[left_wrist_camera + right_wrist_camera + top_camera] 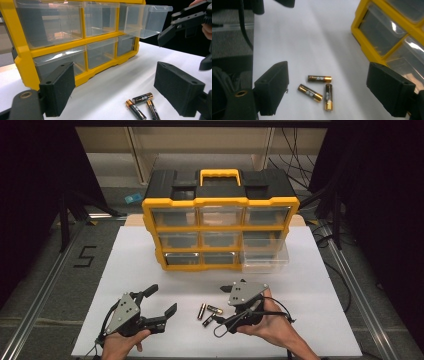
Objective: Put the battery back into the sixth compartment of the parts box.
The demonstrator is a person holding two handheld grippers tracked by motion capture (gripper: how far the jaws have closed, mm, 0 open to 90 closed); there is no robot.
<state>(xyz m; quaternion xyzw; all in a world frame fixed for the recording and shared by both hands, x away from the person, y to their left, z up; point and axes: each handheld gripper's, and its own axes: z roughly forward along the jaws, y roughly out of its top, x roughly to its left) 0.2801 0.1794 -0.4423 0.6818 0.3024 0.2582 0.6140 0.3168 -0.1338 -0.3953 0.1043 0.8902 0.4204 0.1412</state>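
Hovering wide-jawed over 3 batteries (pixel 319 91), the right hand-held gripper (pixel 327 90) points down, grasping nothing.

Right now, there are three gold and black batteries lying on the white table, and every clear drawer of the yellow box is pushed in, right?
Not quite. Three gold and black batteries do lie on the white table, but the bottom right clear drawer of the yellow box is pulled out, as the high view shows.
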